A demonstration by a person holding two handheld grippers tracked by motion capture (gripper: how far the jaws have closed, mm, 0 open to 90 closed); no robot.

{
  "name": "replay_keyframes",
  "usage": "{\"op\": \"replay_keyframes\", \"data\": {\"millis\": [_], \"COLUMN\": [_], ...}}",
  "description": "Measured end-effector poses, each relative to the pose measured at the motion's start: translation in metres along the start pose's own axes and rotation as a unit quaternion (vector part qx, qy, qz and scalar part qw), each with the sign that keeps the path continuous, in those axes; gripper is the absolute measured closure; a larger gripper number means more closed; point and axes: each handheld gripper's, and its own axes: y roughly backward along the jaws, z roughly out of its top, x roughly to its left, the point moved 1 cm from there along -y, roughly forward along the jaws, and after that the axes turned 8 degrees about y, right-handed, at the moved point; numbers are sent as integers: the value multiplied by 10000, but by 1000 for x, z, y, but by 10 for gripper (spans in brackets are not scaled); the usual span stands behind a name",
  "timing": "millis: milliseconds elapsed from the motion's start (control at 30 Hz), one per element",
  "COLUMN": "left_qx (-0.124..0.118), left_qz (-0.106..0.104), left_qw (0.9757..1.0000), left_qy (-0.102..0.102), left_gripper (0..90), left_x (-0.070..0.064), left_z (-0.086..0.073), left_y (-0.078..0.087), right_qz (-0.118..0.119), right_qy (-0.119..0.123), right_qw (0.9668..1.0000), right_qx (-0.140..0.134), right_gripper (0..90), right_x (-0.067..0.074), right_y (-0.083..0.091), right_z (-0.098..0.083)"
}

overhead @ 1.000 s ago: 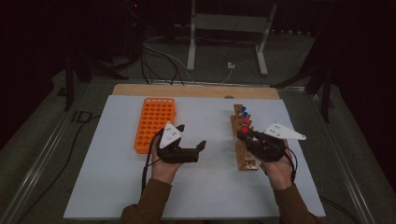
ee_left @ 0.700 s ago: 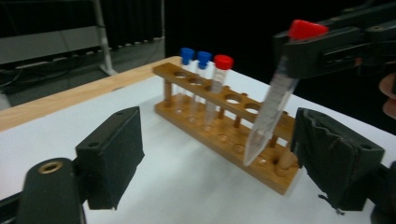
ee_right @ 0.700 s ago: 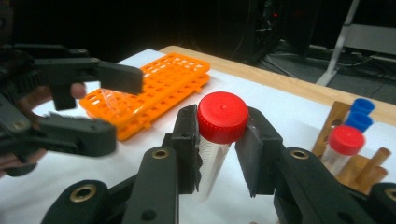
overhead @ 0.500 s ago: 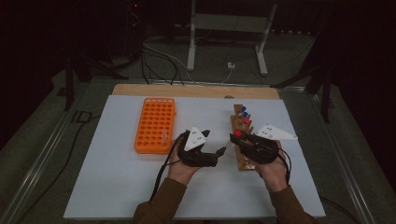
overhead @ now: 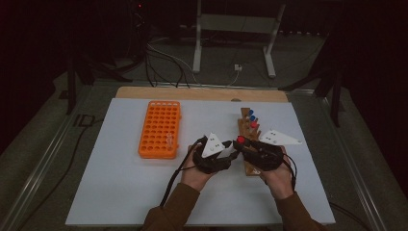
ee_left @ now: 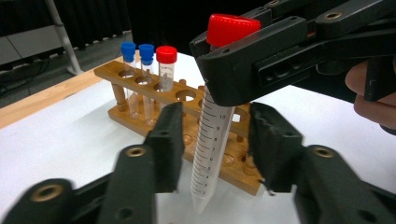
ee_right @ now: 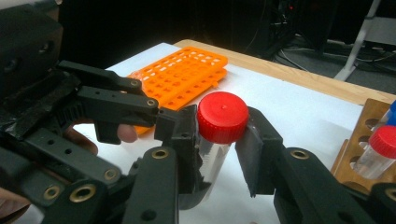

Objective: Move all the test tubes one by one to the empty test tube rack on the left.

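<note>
Tube scale: the red-capped tube (ee_left: 211, 140) at the centre of the left gripper view carries black graduation marks down its clear wall.
Readable figures: "10" and "9" near the top of that scale; lower figures too small to make out.

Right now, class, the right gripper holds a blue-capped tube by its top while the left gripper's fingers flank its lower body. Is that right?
Not quite: the tube's cap is red, not blue, as the left gripper view shows. The right gripper does hold it by its top, the left gripper's fingers flanking its lower body.
</note>
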Motion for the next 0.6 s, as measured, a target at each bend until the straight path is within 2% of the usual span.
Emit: {"op": "replay_keyframes", "data": {"millis": [267, 600], "left_qx": [117, 91], "left_qz": [-89, -209], "left_qw": [9999, 9997], "left_qy": [54, 125], "left_gripper": [722, 755], "left_x": [1, 0], "left_z": [-1, -2], "left_y": [-2, -4], "right_qz": [95, 118], "right_qy": [-18, 4], "right_qw": [10000, 9999], "right_qx": [21, 23], "right_gripper": [699, 697], "right_x": [2, 2], "right_y": [-2, -2], "right_z": [-1, 0]}}
